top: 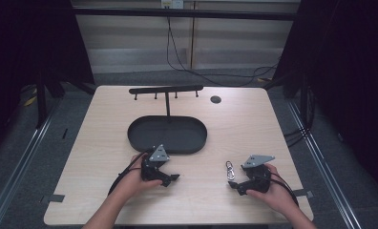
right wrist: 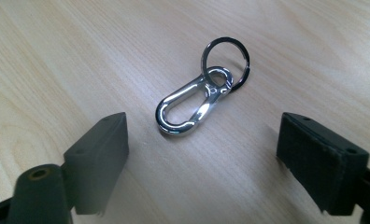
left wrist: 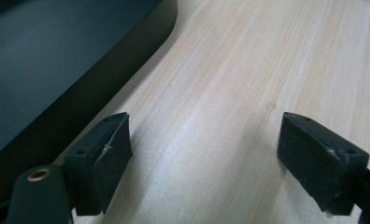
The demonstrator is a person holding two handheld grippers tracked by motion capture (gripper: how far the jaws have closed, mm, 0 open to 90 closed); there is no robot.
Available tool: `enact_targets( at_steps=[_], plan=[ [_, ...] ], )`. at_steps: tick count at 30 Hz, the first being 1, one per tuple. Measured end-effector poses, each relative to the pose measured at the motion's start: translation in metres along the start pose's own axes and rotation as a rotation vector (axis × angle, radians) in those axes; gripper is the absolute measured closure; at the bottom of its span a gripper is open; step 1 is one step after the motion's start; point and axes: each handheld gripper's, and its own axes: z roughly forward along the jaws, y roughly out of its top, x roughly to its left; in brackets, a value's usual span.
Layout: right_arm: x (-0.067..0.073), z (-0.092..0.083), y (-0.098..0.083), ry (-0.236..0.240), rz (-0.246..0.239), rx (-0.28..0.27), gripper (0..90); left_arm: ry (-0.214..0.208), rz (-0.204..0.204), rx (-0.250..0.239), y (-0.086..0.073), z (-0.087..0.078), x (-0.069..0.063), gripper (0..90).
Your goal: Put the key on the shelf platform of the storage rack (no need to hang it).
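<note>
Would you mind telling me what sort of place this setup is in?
Probably a lab recording station: a bare wooden table ringed by dark curtains, cables trailing across the floor, and a hand-held gripper beside a metal snap hook.

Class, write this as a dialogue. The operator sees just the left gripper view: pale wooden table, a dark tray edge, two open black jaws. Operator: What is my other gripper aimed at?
Observer: The right gripper, jaws open, faces a shiny silver metal snap hook with a key ring lying flat on the wooden table.
Operator: Is it gripped?
Observer: No, it lies ahead of the jaws, untouched.
Operator: What lies beyond the tray?
Observer: A black T-shaped hanger stand rises from the black oval tray.
</note>
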Motion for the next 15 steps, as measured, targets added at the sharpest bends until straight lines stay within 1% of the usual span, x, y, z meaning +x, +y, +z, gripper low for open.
enact_targets(
  at_steps=[2,4,5,7,10,12,13,15],
  plan=[
    [-0.001,-0.001,0.003,0.003,0.003,0.023,21.1,-0.001,0.000,0.000,0.000,0.000,0.000,17.5],
    [-0.002,-0.002,0.007,0.017,0.032,0.054,21.4,0.000,0.000,0.000,0.000,0.000,0.000,17.5],
    [-0.002,-0.003,0.009,0.026,0.036,0.063,21.8,-0.001,0.000,0.000,0.000,0.000,0.000,17.5],
    [-0.002,-0.005,0.013,0.029,0.040,0.061,23.5,0.000,0.000,0.000,0.000,0.000,0.000,17.5],
    [0.000,-0.007,0.017,0.042,0.057,0.076,25.0,0.000,0.000,0.000,0.000,0.000,0.000,17.5],
    [0.000,-0.007,0.018,0.044,0.054,0.081,26.3,0.000,0.001,0.000,0.000,0.000,0.000,17.5],
    [0.001,-0.007,0.020,0.050,0.061,0.115,26.9,0.000,0.001,0.000,0.000,0.000,0.000,17.5],
    [0.001,-0.005,0.023,0.061,0.072,0.158,26.9,0.000,0.000,0.000,0.000,0.000,0.000,17.5]
  ],
)
